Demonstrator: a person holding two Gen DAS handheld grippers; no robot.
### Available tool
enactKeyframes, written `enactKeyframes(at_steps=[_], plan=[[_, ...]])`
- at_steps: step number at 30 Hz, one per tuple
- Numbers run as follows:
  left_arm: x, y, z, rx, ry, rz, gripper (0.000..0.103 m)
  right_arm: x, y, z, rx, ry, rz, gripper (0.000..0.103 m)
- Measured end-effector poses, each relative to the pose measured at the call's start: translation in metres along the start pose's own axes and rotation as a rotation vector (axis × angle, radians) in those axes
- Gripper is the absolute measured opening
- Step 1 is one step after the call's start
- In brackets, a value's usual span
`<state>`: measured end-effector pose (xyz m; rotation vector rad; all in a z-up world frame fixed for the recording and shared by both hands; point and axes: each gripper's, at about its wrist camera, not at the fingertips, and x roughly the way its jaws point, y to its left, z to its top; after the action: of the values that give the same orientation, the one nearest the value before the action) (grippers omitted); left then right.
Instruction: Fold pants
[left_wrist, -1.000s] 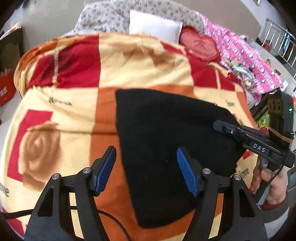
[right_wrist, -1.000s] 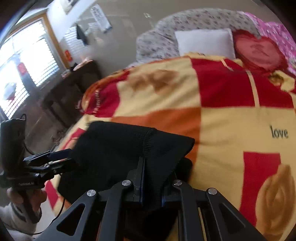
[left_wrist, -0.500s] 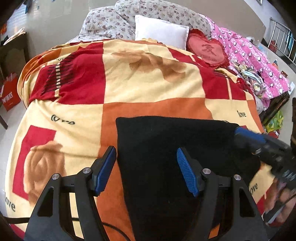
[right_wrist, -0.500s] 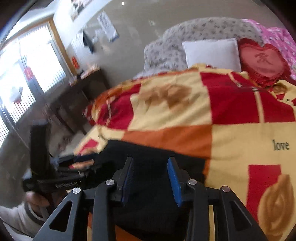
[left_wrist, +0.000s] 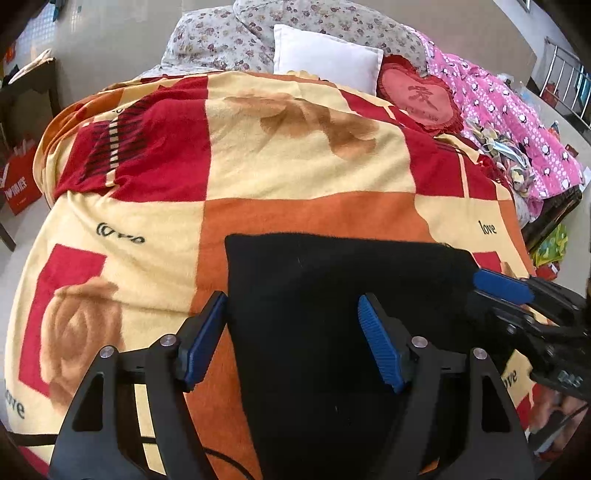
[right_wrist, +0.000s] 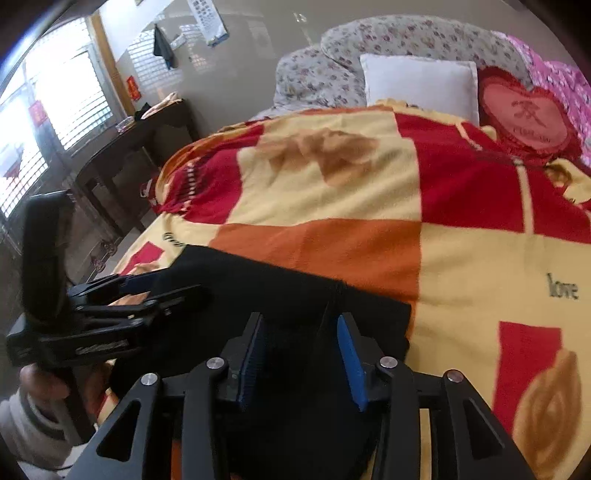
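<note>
Black pants (left_wrist: 332, 314) lie folded flat on a red, orange and yellow checked blanket (left_wrist: 295, 147) on the bed. They also show in the right wrist view (right_wrist: 288, 295). My left gripper (left_wrist: 293, 336) is open and empty, hovering over the near left part of the pants. My right gripper (right_wrist: 301, 350) is open and empty above the pants' right corner. It also shows at the right edge of the left wrist view (left_wrist: 517, 306). The left gripper shows at the left of the right wrist view (right_wrist: 147, 291).
A white pillow (left_wrist: 325, 55), a red heart cushion (left_wrist: 421, 96) and a floral quilt (left_wrist: 229, 40) lie at the head of the bed. A pink cover (left_wrist: 517, 122) lies to the right. A dark wooden table (right_wrist: 122, 147) stands left of the bed by the window.
My right gripper opened and let go of the pants' edge, which dropped flat onto the fold. Both grippers drew back a little from the pants.
</note>
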<state>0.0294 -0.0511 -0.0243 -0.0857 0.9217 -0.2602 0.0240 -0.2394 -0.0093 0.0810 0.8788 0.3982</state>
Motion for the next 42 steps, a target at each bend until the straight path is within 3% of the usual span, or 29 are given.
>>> enactKeyframes(at_steps=[6,11,13,15,17,19,25,28,30,31,32,34,39,42], plan=[[-0.019,0.000,-0.019,0.003,-0.001,-0.010,0.073,-0.033,0.013,-0.023,-0.036,-0.004,-0.020,0.044],[-0.024,0.007,-0.041,-0.015,0.012,-0.056,0.073,-0.023,0.008,-0.055,-0.032,0.063,-0.045,0.045],[-0.024,0.014,-0.044,-0.043,0.023,-0.099,0.073,-0.026,0.005,-0.063,-0.023,0.022,-0.036,0.045],[-0.028,0.021,-0.043,-0.076,0.024,-0.143,0.073,-0.031,-0.001,-0.060,0.006,0.020,0.000,0.047],[-0.034,0.031,-0.038,-0.114,0.008,-0.180,0.073,-0.037,-0.013,-0.056,0.078,-0.013,0.051,0.057],[-0.036,0.040,-0.033,-0.151,-0.004,-0.206,0.083,-0.037,-0.029,-0.055,0.149,-0.035,0.061,0.067],[-0.005,0.042,-0.035,-0.196,0.094,-0.255,0.086,-0.007,-0.057,-0.057,0.280,0.016,0.156,0.067],[0.000,0.034,-0.036,-0.178,0.090,-0.279,0.086,0.004,-0.053,-0.057,0.278,0.010,0.209,0.071],[0.003,0.028,-0.035,-0.154,0.103,-0.294,0.080,0.007,-0.048,-0.054,0.266,0.001,0.207,0.070],[0.003,0.023,-0.033,-0.138,0.110,-0.316,0.073,0.007,-0.048,-0.053,0.272,-0.005,0.207,0.065],[0.001,0.019,-0.030,-0.122,0.104,-0.305,0.072,0.005,-0.046,-0.052,0.270,-0.017,0.209,0.058],[-0.006,0.010,-0.019,-0.068,0.077,-0.298,0.064,-0.001,-0.043,-0.046,0.250,-0.046,0.214,0.056],[-0.010,0.004,0.020,-0.002,0.011,-0.276,0.064,-0.007,-0.036,-0.008,0.183,-0.077,0.153,0.056],[0.014,0.012,0.040,-0.025,0.026,-0.256,0.064,0.002,-0.043,0.016,0.183,-0.104,0.132,0.056]])
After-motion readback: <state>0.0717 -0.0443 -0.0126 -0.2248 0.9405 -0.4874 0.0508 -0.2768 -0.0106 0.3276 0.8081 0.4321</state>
